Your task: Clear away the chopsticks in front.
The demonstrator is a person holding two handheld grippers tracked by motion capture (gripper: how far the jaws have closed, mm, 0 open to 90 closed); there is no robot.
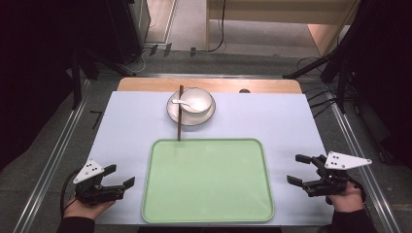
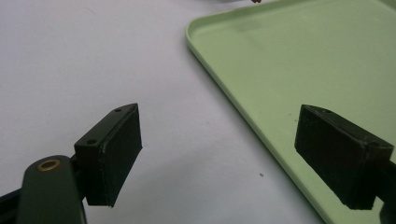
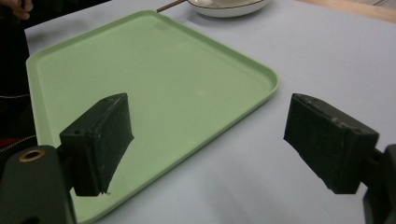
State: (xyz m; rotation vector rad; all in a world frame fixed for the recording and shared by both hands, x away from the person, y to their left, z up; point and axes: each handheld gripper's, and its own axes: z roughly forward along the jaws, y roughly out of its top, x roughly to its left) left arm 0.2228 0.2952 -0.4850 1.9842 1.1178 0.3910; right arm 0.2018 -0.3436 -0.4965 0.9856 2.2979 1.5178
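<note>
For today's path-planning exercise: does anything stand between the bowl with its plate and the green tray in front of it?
Nothing blocks the way. The bowl sits on its plate just beyond the tray, which is bare. A brown stick lies across the plate's left side, its near end reaching the tray's far rim.

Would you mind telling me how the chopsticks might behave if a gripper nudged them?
The chopsticks look thin and stiff, so they would likely slide or pivot rather than bend. They lie across the bowl rim with the near end by the tray, so a push would probably tip them off. Their slimness may make gripping tricky.
</note>
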